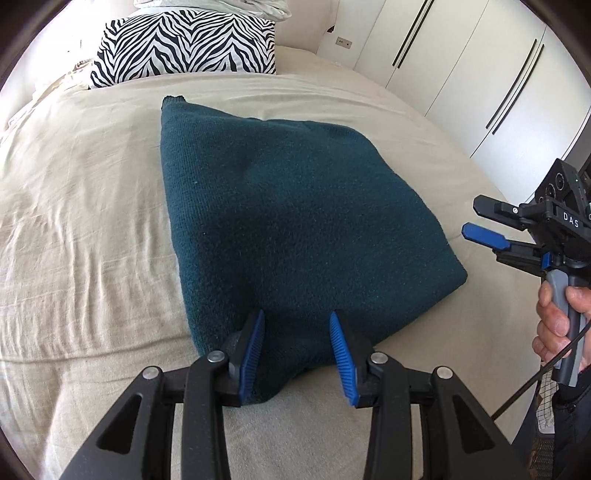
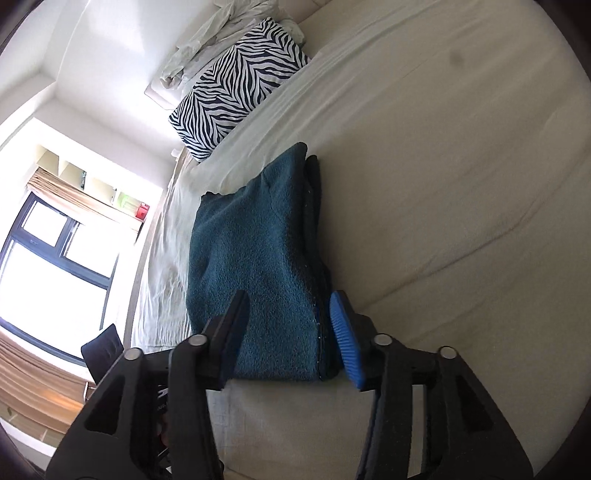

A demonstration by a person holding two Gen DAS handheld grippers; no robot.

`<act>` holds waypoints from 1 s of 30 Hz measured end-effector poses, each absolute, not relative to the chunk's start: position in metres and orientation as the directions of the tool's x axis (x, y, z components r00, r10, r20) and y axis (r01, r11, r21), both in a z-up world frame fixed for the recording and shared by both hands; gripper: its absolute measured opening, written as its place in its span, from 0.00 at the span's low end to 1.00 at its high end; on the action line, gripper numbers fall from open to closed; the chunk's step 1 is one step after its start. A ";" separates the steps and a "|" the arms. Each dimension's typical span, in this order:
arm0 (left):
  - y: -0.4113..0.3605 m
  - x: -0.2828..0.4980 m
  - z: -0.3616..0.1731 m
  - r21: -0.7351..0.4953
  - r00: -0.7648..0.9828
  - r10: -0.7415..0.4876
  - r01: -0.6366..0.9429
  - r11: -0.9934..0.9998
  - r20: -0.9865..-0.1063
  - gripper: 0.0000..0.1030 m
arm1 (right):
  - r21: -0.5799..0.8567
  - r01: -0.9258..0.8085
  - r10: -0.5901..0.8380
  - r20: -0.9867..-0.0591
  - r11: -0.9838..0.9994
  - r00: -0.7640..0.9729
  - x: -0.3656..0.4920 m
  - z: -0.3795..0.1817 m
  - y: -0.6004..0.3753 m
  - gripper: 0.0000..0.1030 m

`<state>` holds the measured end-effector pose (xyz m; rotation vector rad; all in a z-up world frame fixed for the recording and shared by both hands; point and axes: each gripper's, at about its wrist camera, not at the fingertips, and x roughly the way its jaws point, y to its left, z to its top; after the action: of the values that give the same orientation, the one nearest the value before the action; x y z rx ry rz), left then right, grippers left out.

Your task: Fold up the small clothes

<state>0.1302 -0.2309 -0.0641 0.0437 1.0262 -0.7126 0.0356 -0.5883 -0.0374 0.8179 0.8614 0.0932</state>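
A dark teal knitted garment (image 1: 280, 206) lies folded into a rough rectangle on the cream bed sheet (image 1: 81, 206). My left gripper (image 1: 297, 350) is open at its near edge, with its blue pads (image 1: 253, 350) astride the near corner of the fabric. My right gripper (image 1: 480, 221) shows at the right of the left wrist view, held in a hand off the garment's right side. In the right wrist view the right gripper (image 2: 288, 332) is open, its fingers either side of the garment's (image 2: 251, 258) near end, where stacked folded layers show.
A zebra-print pillow (image 1: 184, 46) and rumpled white bedding (image 2: 221, 29) lie at the head of the bed. White wardrobe doors (image 1: 461, 66) stand to the right. A window (image 2: 44, 266) and a dark chair (image 2: 103, 347) are beyond the bed's far side.
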 end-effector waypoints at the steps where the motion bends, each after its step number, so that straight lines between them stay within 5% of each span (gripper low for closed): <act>1: -0.226 0.129 -0.055 -0.298 0.331 -0.539 0.561 0.773 -0.774 0.58 | 0.662 0.242 0.364 -0.638 0.709 0.678 0.036 -0.033 -0.589 0.71; 4: -0.209 0.134 -0.033 -0.298 0.400 -0.558 0.548 0.782 -0.727 0.71 | 0.656 0.231 0.376 -0.646 0.718 0.665 0.054 -0.032 -0.588 0.71; 13: -0.192 0.234 -0.067 -0.479 0.271 -0.589 0.377 0.793 -0.762 0.70 | 0.702 0.277 0.464 -0.665 0.657 0.585 0.130 -0.072 -0.592 0.67; 20: -0.213 0.261 -0.095 -0.554 0.176 -0.624 0.323 0.767 -0.761 0.70 | 0.709 0.272 0.530 -0.680 0.650 0.506 0.168 -0.099 -0.585 0.38; 30: -0.208 0.262 -0.087 -0.552 0.178 -0.621 0.320 0.770 -0.763 0.41 | 0.623 0.265 0.453 -0.744 0.736 0.490 0.182 -0.085 -0.567 0.21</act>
<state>0.2624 -0.2076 -0.0869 -0.2927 1.2217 -0.6793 0.1824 -0.5672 -0.0847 0.7721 1.0808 0.1293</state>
